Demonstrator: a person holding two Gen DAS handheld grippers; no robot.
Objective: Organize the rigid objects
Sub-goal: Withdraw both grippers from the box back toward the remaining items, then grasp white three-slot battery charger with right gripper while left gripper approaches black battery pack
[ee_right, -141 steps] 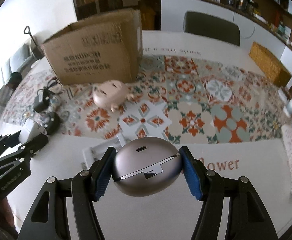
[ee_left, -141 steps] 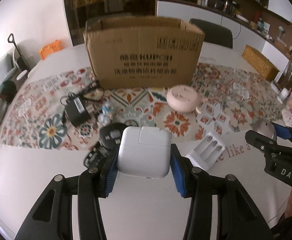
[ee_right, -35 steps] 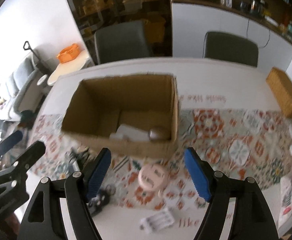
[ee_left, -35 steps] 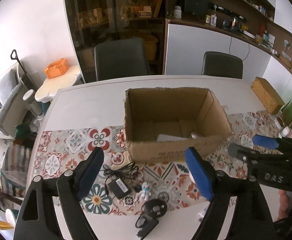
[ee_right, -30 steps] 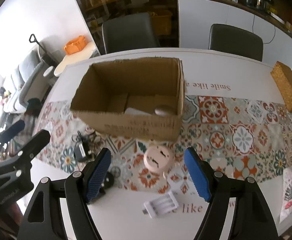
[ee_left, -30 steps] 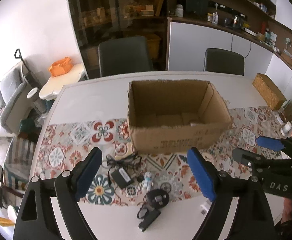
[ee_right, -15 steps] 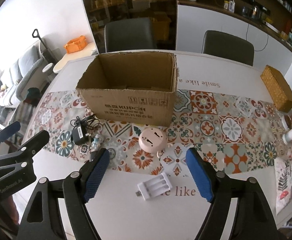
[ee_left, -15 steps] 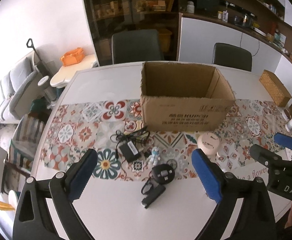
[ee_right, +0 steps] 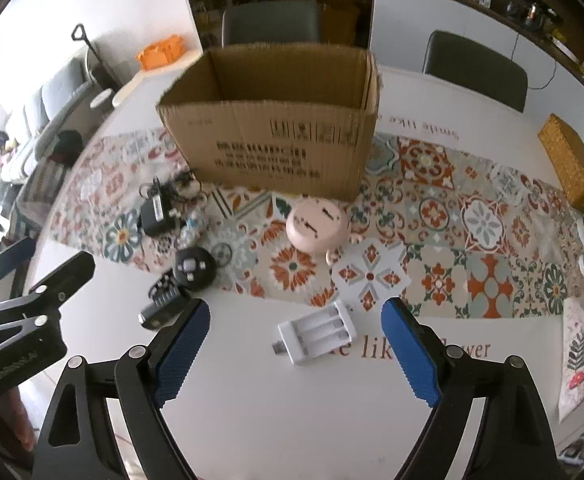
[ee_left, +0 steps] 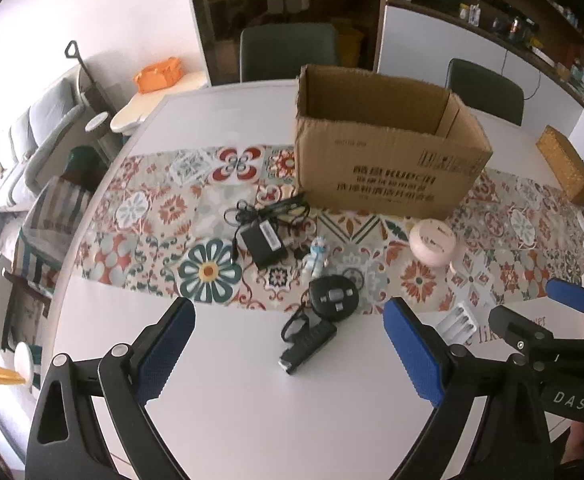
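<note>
White table (ee_left: 232, 400) carries one cardboard box (ee_left: 383, 168); left gripper (ee_left: 288, 344) gapes empty, right gripper (ee_right: 295, 344) is opening, empty.

I see a white table (ee_right: 252, 420) crossed by a patterned tile-print runner (ee_right: 451, 248). On the runner stand an open cardboard box (ee_right: 276, 152), a pink round device (ee_right: 315, 226), a black power adapter with its cord (ee_left: 262, 240), a small figurine (ee_left: 317, 256) and a round black plug adapter (ee_left: 333, 296). On the bare white part lie a white battery holder (ee_right: 317, 334) and a black ribbed gadget (ee_left: 307, 344). A woven box (ee_right: 571, 164) sits near the far right edge.
</note>
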